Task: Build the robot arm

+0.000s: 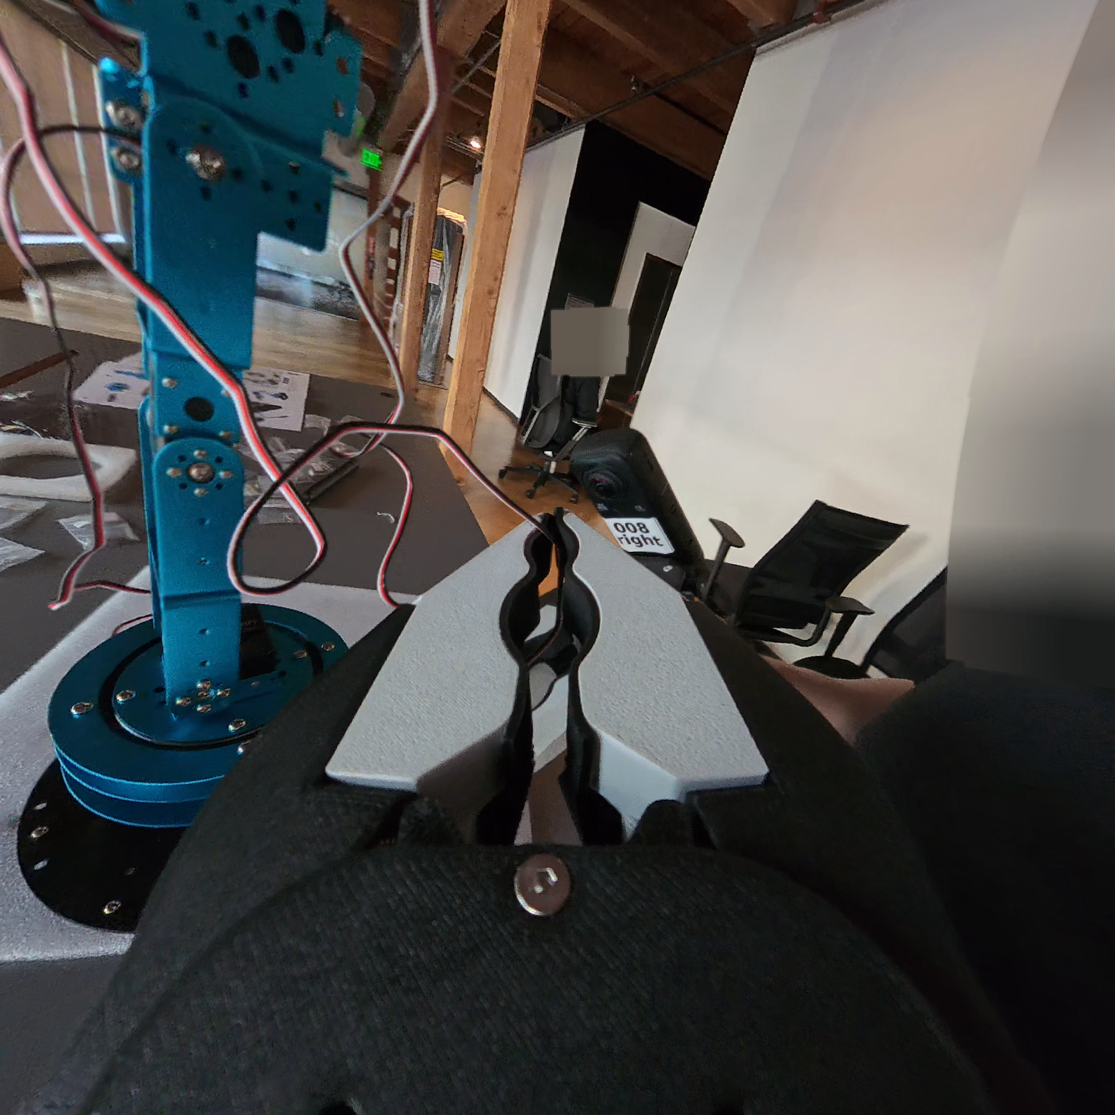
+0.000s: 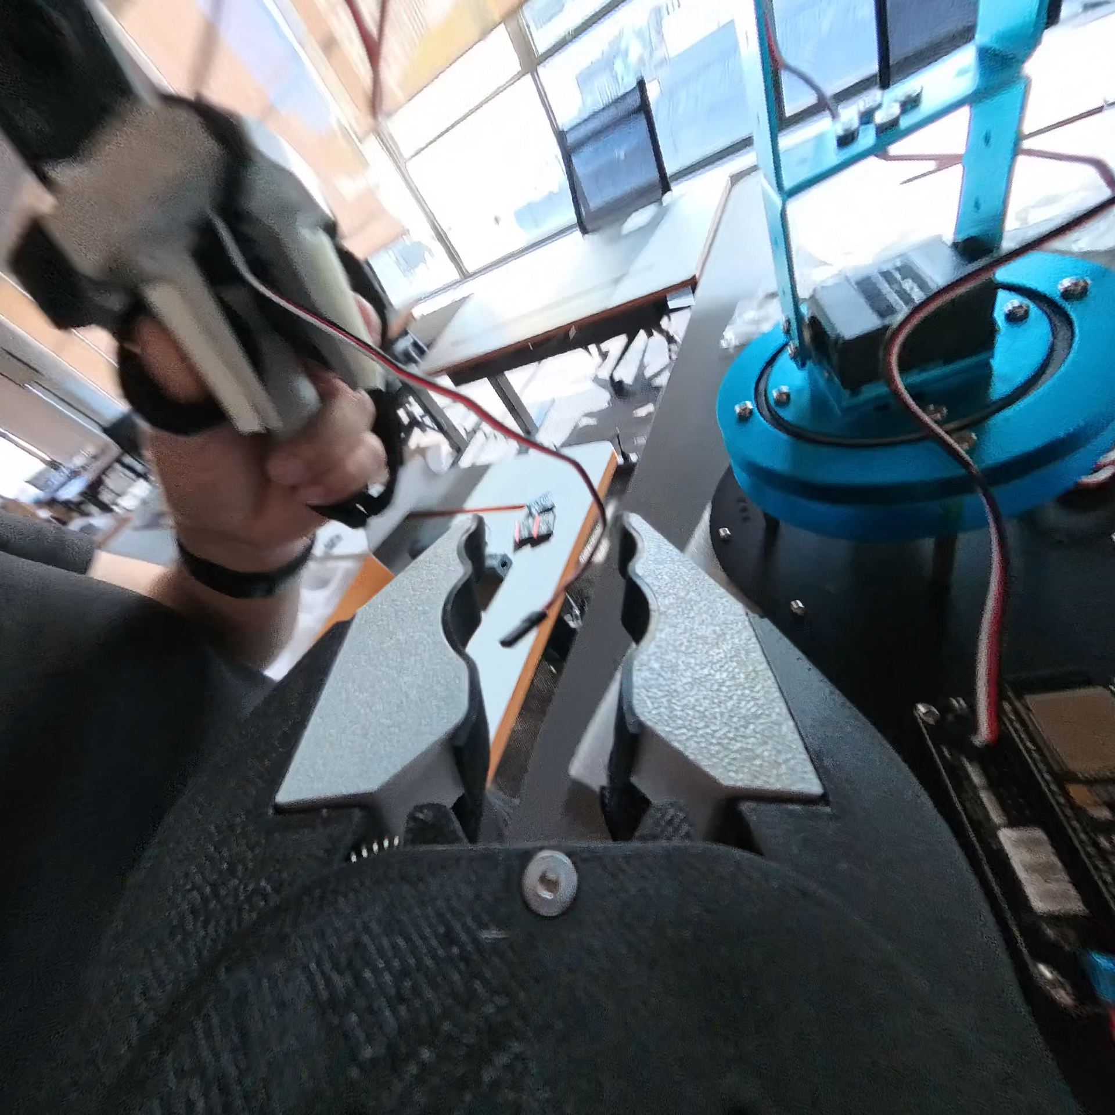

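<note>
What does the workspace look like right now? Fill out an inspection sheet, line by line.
Surface: dark table with a white sheet under the model.
Things: blue metal arm model upright on a round base.
Clutter: papers, small bags.
Grippers: left gripper shut on a striped wire; right gripper open, empty.
Cables: loose wires hang off the model; one plugs into a circuit board.
Surroundings: office chairs, wooden post, windows.
</note>
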`<state>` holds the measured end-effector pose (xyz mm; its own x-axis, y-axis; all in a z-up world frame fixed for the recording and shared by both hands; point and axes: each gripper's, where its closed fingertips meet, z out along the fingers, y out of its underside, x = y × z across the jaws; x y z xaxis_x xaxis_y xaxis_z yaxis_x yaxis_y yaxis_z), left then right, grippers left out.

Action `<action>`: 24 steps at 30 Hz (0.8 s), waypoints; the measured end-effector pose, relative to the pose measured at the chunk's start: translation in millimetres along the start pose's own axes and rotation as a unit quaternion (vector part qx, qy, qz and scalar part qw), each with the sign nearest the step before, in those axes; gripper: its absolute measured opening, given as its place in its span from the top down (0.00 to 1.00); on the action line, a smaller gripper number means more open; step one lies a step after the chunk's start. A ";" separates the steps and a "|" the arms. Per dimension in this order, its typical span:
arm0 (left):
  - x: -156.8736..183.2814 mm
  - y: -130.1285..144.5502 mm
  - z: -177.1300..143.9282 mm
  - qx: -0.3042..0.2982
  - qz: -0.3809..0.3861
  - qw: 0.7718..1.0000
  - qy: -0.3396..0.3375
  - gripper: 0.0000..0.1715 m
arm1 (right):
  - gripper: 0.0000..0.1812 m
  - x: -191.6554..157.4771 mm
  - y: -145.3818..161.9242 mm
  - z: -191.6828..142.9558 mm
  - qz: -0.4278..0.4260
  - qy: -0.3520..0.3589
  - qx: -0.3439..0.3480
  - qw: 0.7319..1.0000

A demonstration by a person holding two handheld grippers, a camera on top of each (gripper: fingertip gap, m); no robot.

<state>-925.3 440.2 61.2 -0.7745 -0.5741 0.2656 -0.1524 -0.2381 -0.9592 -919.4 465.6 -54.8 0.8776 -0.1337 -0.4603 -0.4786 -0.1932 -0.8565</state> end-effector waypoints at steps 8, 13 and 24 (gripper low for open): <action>38.3 3.6 27.4 -0.007 0.042 0.998 -0.043 1.00 | 1.00 -12.9 22.2 -53.1 -0.016 -0.075 -0.050 0.996; 50.8 4.5 43.2 0.017 0.018 0.997 -0.078 0.99 | 1.00 -16.0 21.2 -96.2 -0.025 -0.142 -0.064 0.987; 71.9 28.8 29.8 0.091 -0.110 0.976 -0.162 0.74 | 1.00 -42.8 34.6 -159.3 0.088 -0.312 -0.072 0.943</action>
<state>-967.0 368.8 55.6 -0.4958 -0.7041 0.5082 -0.1583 -0.5022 -0.8502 -977.6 309.8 -27.5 0.6064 0.4141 -0.6788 -0.5770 -0.3582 -0.7340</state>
